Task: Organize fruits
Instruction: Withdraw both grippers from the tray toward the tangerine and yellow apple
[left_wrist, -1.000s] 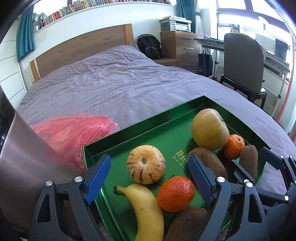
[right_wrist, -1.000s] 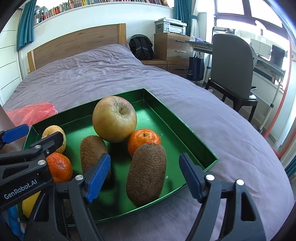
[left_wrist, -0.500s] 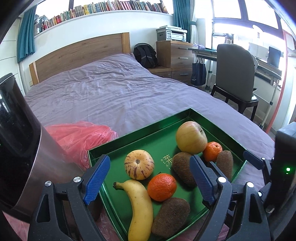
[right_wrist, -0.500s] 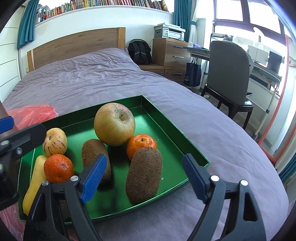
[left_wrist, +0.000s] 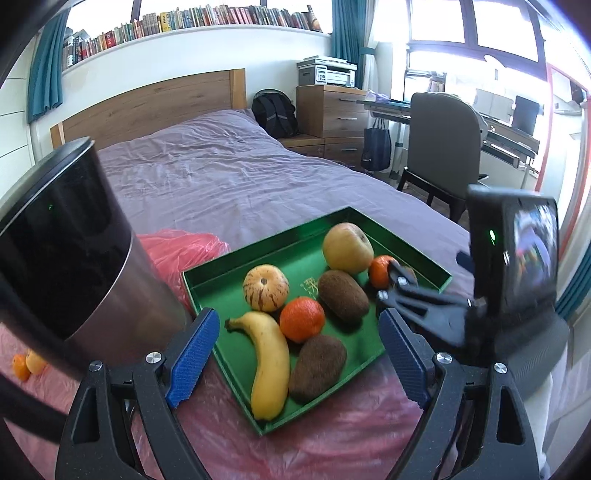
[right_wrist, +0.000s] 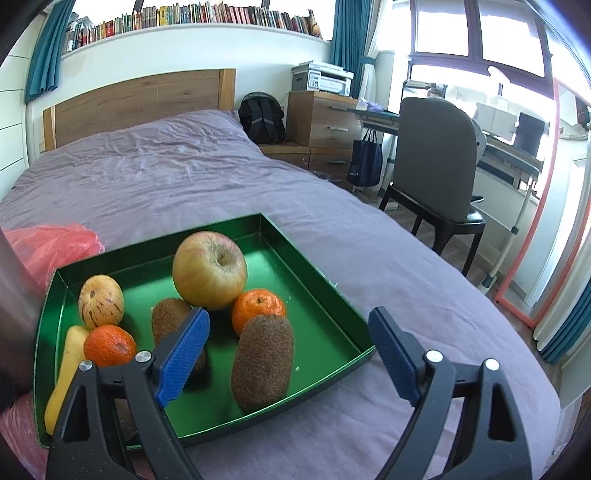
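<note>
Both grippers, left (left_wrist: 299, 356) and right (right_wrist: 288, 354), gape wide, empty, above green tray (right_wrist: 317, 295) holding apple (right_wrist: 209, 270), banana (left_wrist: 269, 365), kiwis, oranges.

Gold characters printed on the tray (left_wrist: 229, 280) floor, at 12 o'clock from the central orange (left_wrist: 302, 319), too small to read

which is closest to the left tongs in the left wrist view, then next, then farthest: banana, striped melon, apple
1. Banana, lying at the tray's near edge, between the open left tongs.
2. Striped melon, mid tray, left side.
3. Apple, far right corner.
</note>
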